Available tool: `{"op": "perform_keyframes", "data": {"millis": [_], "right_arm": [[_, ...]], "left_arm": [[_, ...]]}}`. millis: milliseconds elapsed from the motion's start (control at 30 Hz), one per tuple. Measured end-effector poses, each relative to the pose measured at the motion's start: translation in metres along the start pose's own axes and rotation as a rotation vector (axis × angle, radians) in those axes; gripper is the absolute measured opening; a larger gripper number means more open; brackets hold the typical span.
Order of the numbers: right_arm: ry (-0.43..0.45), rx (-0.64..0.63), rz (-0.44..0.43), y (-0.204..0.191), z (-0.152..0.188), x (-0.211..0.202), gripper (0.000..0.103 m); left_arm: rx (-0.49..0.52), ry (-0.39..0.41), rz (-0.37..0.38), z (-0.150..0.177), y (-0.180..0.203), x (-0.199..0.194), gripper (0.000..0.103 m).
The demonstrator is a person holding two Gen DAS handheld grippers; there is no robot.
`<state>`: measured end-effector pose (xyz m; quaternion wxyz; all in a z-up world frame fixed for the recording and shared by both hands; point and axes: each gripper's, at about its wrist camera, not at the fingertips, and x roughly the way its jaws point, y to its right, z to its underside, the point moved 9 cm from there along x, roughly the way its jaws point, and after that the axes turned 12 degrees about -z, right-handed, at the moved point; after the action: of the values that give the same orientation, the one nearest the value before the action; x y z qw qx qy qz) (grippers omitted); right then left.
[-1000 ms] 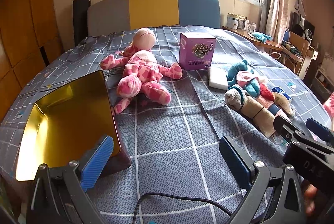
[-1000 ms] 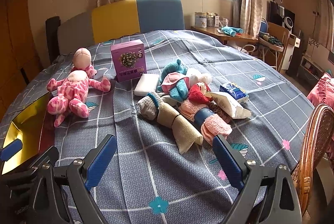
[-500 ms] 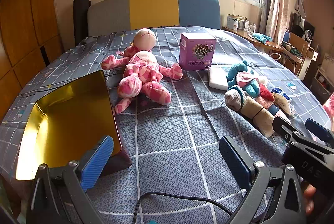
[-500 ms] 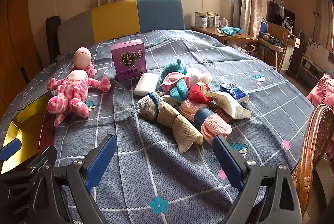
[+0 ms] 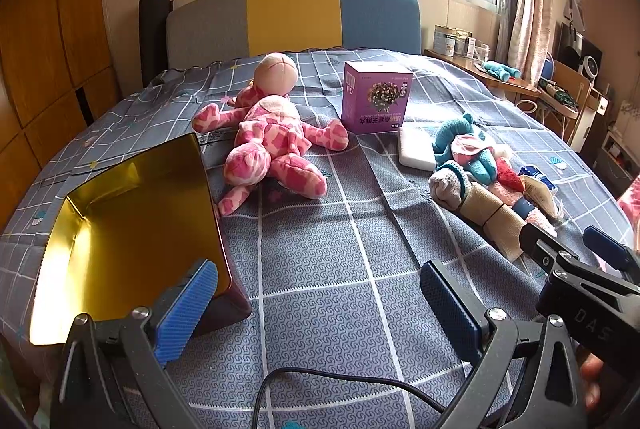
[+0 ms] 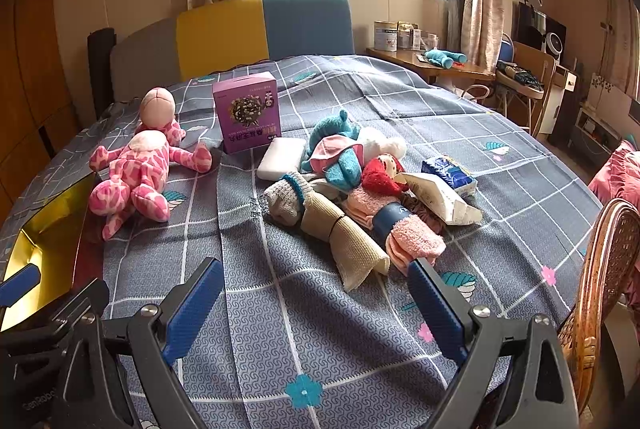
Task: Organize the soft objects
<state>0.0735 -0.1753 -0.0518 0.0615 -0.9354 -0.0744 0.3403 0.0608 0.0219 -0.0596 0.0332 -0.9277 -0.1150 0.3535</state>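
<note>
A pink spotted plush doll [image 5: 272, 145] [image 6: 136, 173] lies on the grey checked bedspread [image 5: 340, 249]. To its right is a pile of soft things: a teal plush [image 6: 336, 145], rolled socks, a beige roll [image 6: 344, 237] and a pink towel roll [image 6: 404, 233]. An open box with a gold lining [image 5: 120, 229] [image 6: 44, 241] stands at the left. My left gripper [image 5: 316, 305] hovers open above the bedspread beside the box, empty. My right gripper [image 6: 316, 305] is open and empty just short of the beige roll.
A purple carton [image 5: 376, 101] and a white pad [image 5: 416, 153] sit behind the pile, tissue packs [image 6: 448, 173] at its right. A wicker chair [image 6: 604, 269] stands at the bed's right edge. The headboard [image 5: 296, 17] and a cluttered desk [image 6: 436, 65] lie beyond.
</note>
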Motion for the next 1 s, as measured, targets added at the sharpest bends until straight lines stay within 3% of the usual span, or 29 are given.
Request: {"op": "perform_keyframes", "data": {"millis": [433, 500, 633, 833, 1000], "right_arm": [[-0.001, 0.001, 0.000, 0.000, 0.001, 0.001, 0.095], [-0.001, 0.000, 0.000, 0.001, 0.000, 0.001, 0.095], [0.010, 0.007, 0.007, 0.012, -0.008, 0.000, 0.095], [-0.006, 0.099, 0.016, 0.058, -0.026, -0.001, 0.095], [-0.042, 0.132, 0.014, 0.093, -0.031, -0.004, 0.095]], "left_arm": [[0.009, -0.010, 0.020, 0.002, 0.006, 0.002, 0.102], [0.009, -0.016, 0.055, 0.001, 0.010, 0.002, 0.103], [-0.032, -0.044, 0.199, -0.003, 0.020, 0.000, 0.103], [0.012, -0.085, 0.241, -0.015, 0.038, 0.009, 0.103], [0.028, -0.194, 0.310, -0.025, 0.062, 0.029, 0.103]]}}
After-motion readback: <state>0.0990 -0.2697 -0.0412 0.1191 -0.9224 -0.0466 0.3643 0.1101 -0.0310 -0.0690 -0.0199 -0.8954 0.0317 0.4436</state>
